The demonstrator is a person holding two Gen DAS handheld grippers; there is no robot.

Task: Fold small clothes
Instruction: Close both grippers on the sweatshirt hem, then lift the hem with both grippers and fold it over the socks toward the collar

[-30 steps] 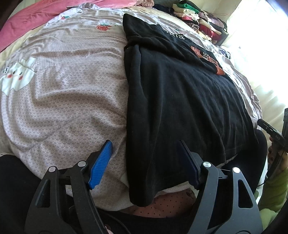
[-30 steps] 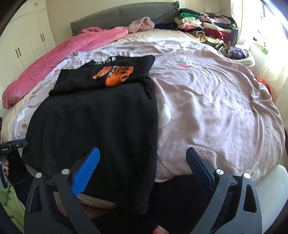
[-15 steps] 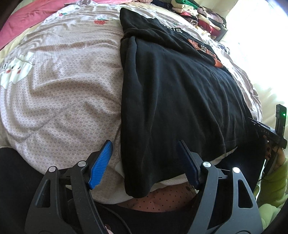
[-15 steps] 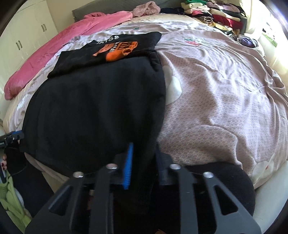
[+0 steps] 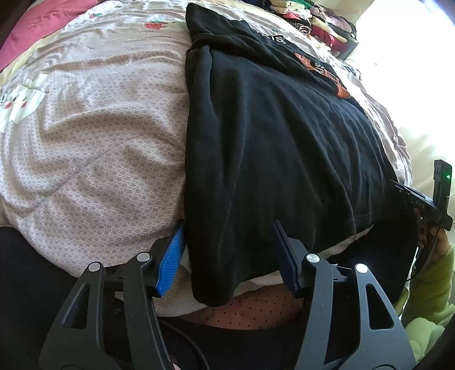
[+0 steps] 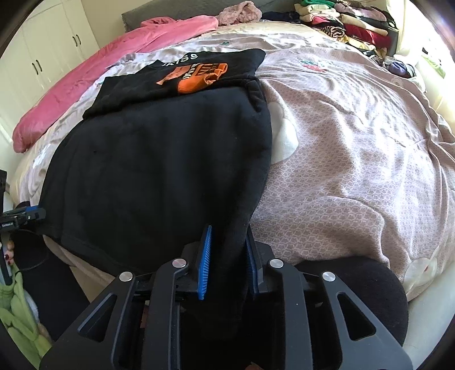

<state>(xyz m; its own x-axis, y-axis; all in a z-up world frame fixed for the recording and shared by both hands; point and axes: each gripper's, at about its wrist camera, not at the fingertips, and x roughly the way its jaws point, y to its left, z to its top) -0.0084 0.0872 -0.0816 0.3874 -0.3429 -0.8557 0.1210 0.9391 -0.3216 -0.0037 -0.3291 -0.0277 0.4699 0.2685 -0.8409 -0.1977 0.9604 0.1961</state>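
A black T-shirt (image 5: 270, 136) with an orange print (image 6: 196, 75) lies on the bed, its top part folded over, its hem hanging over the near edge. My left gripper (image 5: 229, 250) is open, its blue fingers on either side of the hem's left corner, not closed on it. My right gripper (image 6: 227, 256) is shut on the hem's right corner of the black T-shirt (image 6: 159, 170). The right gripper also shows at the right edge of the left wrist view (image 5: 426, 205).
The bed has a pale patterned quilt (image 6: 355, 148) and a pink duvet (image 6: 85, 82) at the far left. A pile of folded clothes (image 6: 349, 25) sits at the far right. White cupboards (image 6: 42, 57) stand beyond the bed.
The right gripper moved in and closed on the shirt's hem corner. The left gripper moved forward so its open fingers now straddle the other hem corner.
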